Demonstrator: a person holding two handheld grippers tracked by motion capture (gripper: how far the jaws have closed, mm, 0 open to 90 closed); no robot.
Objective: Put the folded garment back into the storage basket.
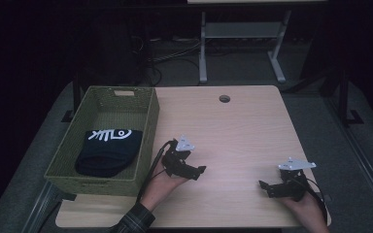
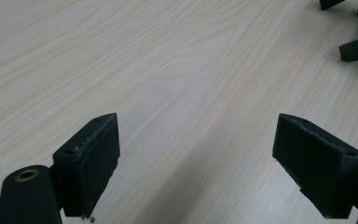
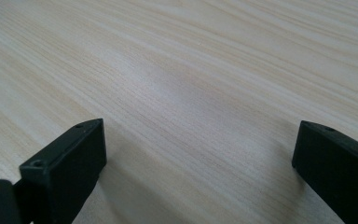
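Toward the lower middle of the high view, the left gripper (image 1: 197,171) sits low over the pale wooden table (image 1: 243,131), held by the person's left hand (image 1: 162,183), whose plaid sleeve (image 1: 135,221) enters from the bottom edge. At the lower right of that frame the right gripper (image 1: 264,187) is held by the right hand (image 1: 305,206), and the two grippers point toward each other, well apart. In the left gripper view its jaws stand wide apart with nothing but bare wood grain between them, and the tips of the other gripper's jaws appear in the upper right corner. In the right gripper view the jaws are likewise spread wide and empty over the tabletop. At the left of the high view a green woven basket (image 1: 148,124) rests on the table's left edge, and inside it lies a folded black cloth (image 1: 108,151) with a white printed design on its far end. A round hole (image 1: 224,98) sits near the table's far edge.
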